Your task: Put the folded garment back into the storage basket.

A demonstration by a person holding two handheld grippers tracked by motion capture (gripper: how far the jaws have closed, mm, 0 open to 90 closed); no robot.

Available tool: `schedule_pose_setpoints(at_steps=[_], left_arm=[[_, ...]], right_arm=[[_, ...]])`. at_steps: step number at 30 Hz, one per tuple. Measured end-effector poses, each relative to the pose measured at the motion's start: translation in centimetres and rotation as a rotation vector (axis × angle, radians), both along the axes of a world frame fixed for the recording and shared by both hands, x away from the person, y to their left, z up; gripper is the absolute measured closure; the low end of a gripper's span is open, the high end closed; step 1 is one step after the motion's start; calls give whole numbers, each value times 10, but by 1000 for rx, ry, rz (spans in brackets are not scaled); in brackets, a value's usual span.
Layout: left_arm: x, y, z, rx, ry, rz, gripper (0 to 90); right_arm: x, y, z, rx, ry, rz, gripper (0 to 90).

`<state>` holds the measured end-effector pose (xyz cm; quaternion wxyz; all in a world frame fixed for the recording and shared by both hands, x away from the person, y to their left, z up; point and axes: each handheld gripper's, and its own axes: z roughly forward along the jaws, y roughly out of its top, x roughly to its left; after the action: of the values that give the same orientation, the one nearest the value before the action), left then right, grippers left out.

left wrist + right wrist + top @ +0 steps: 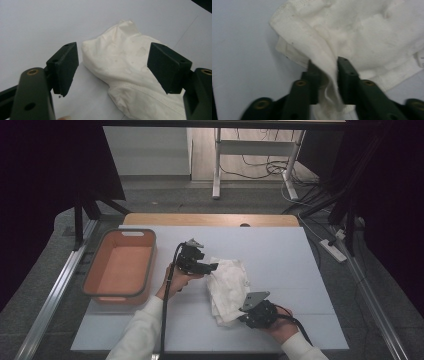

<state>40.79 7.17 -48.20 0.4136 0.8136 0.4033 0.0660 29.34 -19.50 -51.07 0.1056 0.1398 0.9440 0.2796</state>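
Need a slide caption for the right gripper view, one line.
Right claw pinching a raised fold of the crumpled white cotton cloth on the pale grey table.

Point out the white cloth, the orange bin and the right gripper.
white cloth (229,285), high view, middle of the crumpled fabric.
orange bin (91,272), high view, its left rim.
right gripper (329,80), right gripper view, midway between its fingertips, shut on a cloth fold.

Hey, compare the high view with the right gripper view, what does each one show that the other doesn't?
High view alone: the orange bin at the table's left, and the left tongs open at the white cloth's upper edge. Right gripper view alone: the right tongs pinching a raised fold of the cloth between their pads. Both share the cloth and the pale table surface.
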Motion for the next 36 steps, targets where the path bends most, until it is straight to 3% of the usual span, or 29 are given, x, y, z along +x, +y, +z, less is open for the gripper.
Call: schedule_pose_setpoints(at_steps=[4,8,15,28,36], left_arm=[[1,0,-1,3,0,5,242],[6,0,-4,-18,7,31,236],[18,-7,-17,8,39,58,223],[39,-20,-35,59,71,61,222],[43,-24,-42,90,82,59,222]], right_arm=[[0,-1,2,22,13,-12,799],[2,-3,6,76,54,-38,801],[-1,-7,11,120,51,-59,802],[-3,-7,12,142,43,-63,801],[-3,-6,11,142,42,-61,801]])
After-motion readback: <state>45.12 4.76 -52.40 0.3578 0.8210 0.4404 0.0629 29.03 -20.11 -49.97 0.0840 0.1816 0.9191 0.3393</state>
